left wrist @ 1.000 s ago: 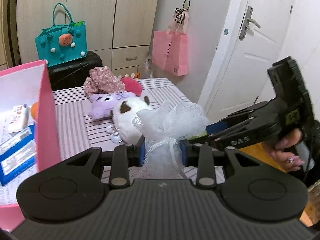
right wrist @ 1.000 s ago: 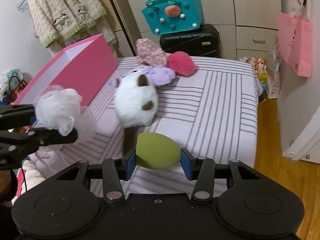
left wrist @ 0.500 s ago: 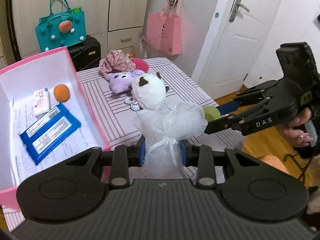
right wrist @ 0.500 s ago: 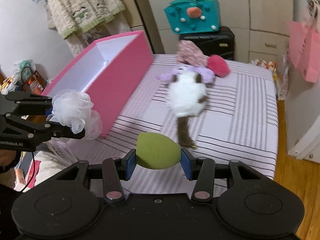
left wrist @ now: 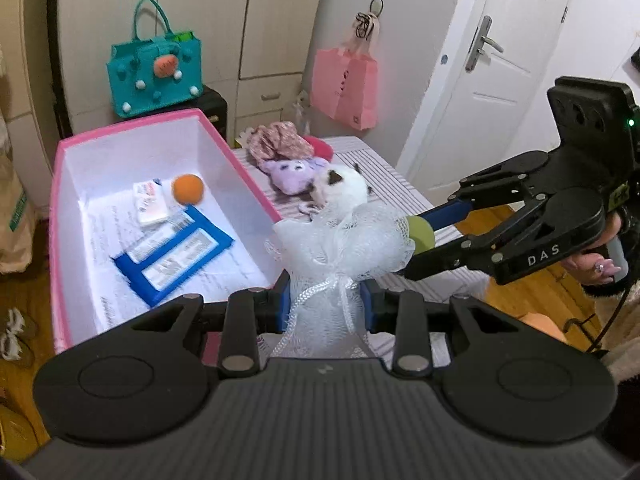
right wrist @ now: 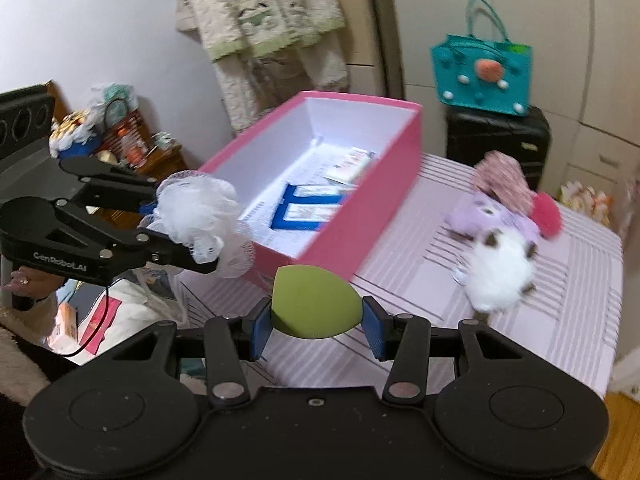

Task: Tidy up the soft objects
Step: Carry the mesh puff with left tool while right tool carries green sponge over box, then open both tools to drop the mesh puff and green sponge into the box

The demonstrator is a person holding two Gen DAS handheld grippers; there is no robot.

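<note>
My left gripper (left wrist: 326, 306) is shut on a white mesh bath pouf (left wrist: 344, 244), held near the front corner of the open pink box (left wrist: 236, 160). The pouf also shows in the right wrist view (right wrist: 196, 212). My right gripper (right wrist: 316, 324) is shut on a green egg-shaped sponge (right wrist: 312, 300), held above the striped bed just in front of the pink box (right wrist: 372, 184). The sponge peeks out behind the pouf in the left wrist view (left wrist: 422, 234). A white plush (right wrist: 500, 276), a purple plush (right wrist: 488, 216) and a pink plush (right wrist: 546, 216) lie on the bed.
The box holds an orange ball (left wrist: 187, 189), a blue packet (left wrist: 172, 256) and a small white pack (left wrist: 151, 203). A floral cloth (left wrist: 280, 142) lies by the plushes. A teal bag (left wrist: 154, 74) sits on a black suitcase (right wrist: 496, 140). A pink bag (left wrist: 346, 84) hangs by the door.
Both grippers have moved left toward the pink box with their objects still held. The box's inside now shows fully in both views.
</note>
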